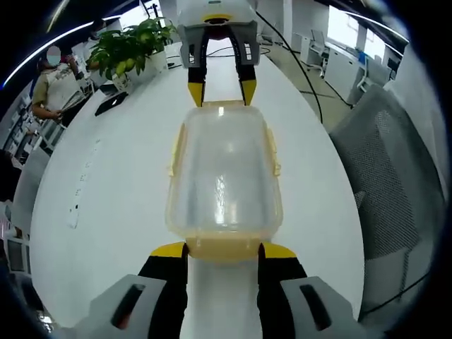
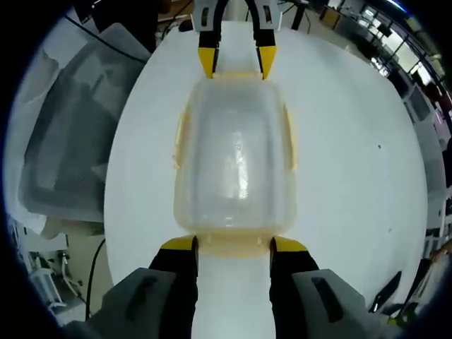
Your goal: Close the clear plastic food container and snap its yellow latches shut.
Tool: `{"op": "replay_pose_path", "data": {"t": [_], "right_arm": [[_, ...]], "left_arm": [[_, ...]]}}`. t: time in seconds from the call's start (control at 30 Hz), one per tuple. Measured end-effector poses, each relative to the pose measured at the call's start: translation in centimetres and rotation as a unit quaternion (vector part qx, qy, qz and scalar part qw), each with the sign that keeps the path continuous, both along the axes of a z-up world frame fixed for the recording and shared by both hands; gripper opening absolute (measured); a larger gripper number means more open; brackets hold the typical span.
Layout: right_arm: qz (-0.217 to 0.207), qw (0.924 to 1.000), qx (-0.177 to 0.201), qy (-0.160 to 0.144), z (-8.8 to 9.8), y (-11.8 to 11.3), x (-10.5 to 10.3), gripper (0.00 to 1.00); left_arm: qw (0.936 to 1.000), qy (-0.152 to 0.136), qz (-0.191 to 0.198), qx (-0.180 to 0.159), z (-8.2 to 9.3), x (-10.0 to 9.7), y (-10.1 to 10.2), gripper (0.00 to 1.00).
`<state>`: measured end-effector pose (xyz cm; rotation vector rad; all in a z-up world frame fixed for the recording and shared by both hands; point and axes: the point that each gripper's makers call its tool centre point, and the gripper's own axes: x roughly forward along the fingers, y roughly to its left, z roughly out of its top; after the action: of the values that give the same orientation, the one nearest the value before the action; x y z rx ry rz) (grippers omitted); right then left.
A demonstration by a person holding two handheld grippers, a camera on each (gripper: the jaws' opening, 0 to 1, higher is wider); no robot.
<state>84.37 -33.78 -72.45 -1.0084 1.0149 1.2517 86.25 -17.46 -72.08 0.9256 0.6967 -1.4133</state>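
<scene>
A clear plastic food container (image 1: 224, 176) lies lengthwise on the white table (image 1: 120, 183), its lid resting on it. Yellow latches stick out from its long sides (image 1: 274, 152) and its ends (image 1: 224, 247). My left gripper (image 1: 224, 249) stands open at one end, its yellow-tipped jaws either side of that end latch. At the far end, my right gripper (image 1: 221, 92) is open in the same way. In the right gripper view the container (image 2: 235, 159) runs from my right gripper (image 2: 234, 245) up to the left gripper (image 2: 236, 63).
A potted plant (image 1: 131, 49) and a black flat object (image 1: 111, 104) sit at the table's far left. A grey mesh chair (image 1: 395, 162) stands close to one long edge. A person (image 1: 53, 88) stands beyond the table. Cables (image 1: 304, 70) trail past the far end.
</scene>
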Motion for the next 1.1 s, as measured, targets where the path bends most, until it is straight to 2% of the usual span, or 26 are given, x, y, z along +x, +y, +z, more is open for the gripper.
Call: {"op": "replay_pose_path", "data": {"t": [0.5,0.6,0.67,0.73,0.8,0.9,1.1], "right_arm": [[0.001,1.0000,-0.007,0.003,-0.3,-0.1,-0.1,0.36],[0.001,0.9999,-0.007,0.007,-0.4,-0.1,-0.3,0.37],[-0.001,0.9996,-0.012,0.024,-0.5,-0.2,-0.8,0.37],[0.006,0.9996,-0.017,0.023,-0.6,-0.4,-1.0,0.40],[-0.006,0.9995,-0.015,0.027,-0.6,-0.5,-0.9,0.46],[-0.009,0.9995,-0.018,0.023,-0.6,-1.0,-0.7,0.41],[-0.027,0.9994,-0.011,0.019,-0.2,-1.4,-0.6,0.40]], "left_arm": [[0.9999,0.009,0.004,-0.006,-0.2,-0.2,-0.1,0.33],[1.0000,0.007,0.000,-0.003,-0.3,-0.1,-0.1,0.33],[1.0000,0.002,-0.004,0.003,-0.5,-0.1,-0.1,0.33],[1.0000,0.004,-0.005,0.005,-0.6,-0.2,0.0,0.37],[1.0000,0.006,-0.003,0.007,-0.7,-0.2,0.1,0.43],[0.9999,0.007,-0.002,0.009,-0.8,-0.3,0.3,0.41],[0.9999,0.006,0.000,0.010,-0.6,-0.3,0.4,0.41]]}}
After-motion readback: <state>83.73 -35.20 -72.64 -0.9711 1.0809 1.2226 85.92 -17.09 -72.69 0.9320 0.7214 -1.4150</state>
